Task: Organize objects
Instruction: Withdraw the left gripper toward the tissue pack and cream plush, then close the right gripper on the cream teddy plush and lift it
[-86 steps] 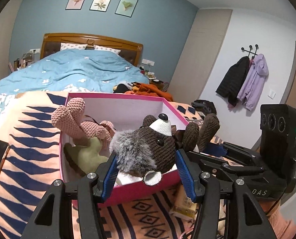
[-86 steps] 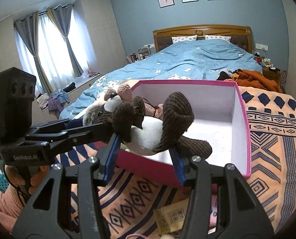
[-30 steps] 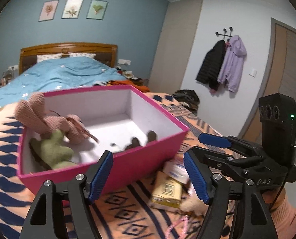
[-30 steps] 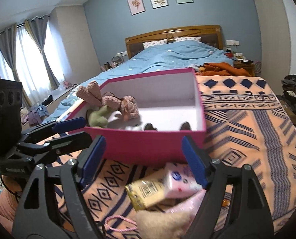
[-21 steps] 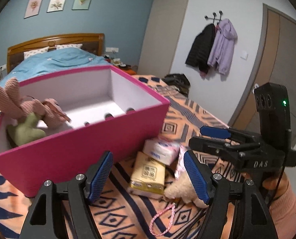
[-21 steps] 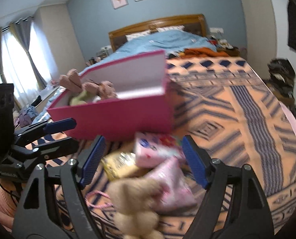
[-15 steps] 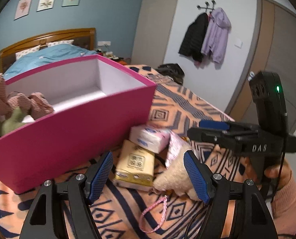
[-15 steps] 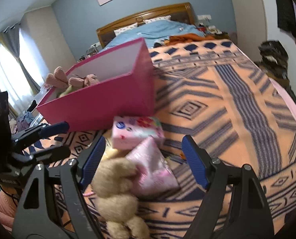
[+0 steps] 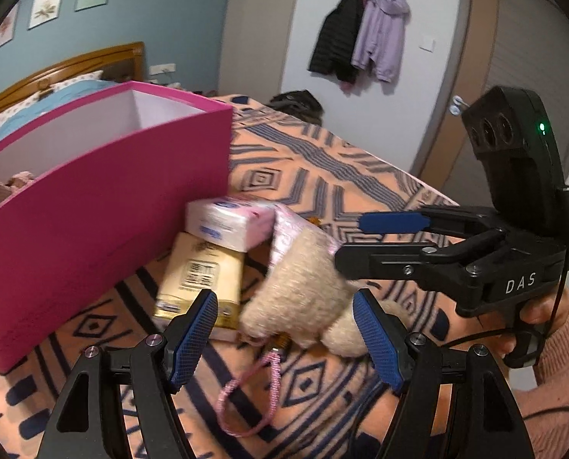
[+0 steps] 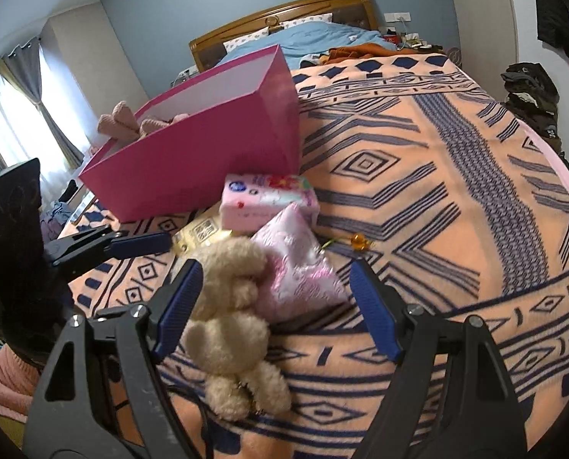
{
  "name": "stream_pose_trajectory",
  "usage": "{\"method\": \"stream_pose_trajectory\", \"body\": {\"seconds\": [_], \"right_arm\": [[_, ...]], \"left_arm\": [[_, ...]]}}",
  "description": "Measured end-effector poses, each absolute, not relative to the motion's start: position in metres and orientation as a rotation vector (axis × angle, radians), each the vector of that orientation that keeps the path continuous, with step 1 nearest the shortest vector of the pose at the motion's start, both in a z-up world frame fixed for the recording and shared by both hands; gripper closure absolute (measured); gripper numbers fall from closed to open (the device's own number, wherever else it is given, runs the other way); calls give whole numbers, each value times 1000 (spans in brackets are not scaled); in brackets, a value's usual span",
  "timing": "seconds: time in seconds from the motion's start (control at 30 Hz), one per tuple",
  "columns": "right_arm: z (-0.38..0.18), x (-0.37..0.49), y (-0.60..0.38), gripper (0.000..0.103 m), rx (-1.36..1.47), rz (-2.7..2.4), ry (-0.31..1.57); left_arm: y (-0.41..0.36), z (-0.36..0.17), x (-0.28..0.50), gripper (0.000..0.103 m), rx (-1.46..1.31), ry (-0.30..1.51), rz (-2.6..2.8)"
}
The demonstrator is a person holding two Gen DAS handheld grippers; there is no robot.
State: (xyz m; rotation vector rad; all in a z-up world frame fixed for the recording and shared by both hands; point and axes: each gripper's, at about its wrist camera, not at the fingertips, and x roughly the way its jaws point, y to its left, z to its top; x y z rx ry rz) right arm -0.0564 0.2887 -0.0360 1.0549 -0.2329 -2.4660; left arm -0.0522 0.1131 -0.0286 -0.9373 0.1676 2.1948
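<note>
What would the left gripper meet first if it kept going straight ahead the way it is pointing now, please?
Most likely the beige plush toy. It lies on the patterned blanket directly between the open fingers of the left gripper, with the pink pouch just behind it. Depth is hard to judge in the fisheye view.

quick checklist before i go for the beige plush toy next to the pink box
1. Both sets of fingers open and empty: ok. The left gripper and right gripper hold nothing.
2. Toy between the fingers: ok. The plush toy lies in front of both grippers, nearer the right gripper's left finger.
3. Toy free of clutter: not ok. It leans on the pink pouch, and the yellow packet lies close by.
4. Cord: cannot tell. The pink loop seems to hang from the toy; its attachment is blurred.
5. Room in the pink box: cannot tell. Only a pink knitted toy shows above the rim.
6. Grippers apart: ok, but close above the toy.
</note>
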Motion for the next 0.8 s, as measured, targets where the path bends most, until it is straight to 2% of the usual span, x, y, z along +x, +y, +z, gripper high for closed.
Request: {"method": "stream_pose_trajectory", "body": {"seconds": [0.23, 0.33, 0.47, 0.6, 0.8], "right_arm": [[-33, -45, 275, 24, 1029, -2438, -172], [-32, -43, 270, 30, 1027, -2411, -163], [-34, -43, 260, 32, 1038, -2383, -121], [-34, -43, 254, 41, 1029, -2362, -112], [-37, -46, 253, 42, 1048, -2354, -118]], "left_arm": [[117, -33, -47, 29, -962, 184, 2134], [116, -32, -47, 33, -963, 172, 2127], [113, -31, -48, 40, -964, 158, 2116], [112, -31, -48, 45, -968, 144, 2108], [117, -33, -49, 45, -963, 155, 2108]]}}
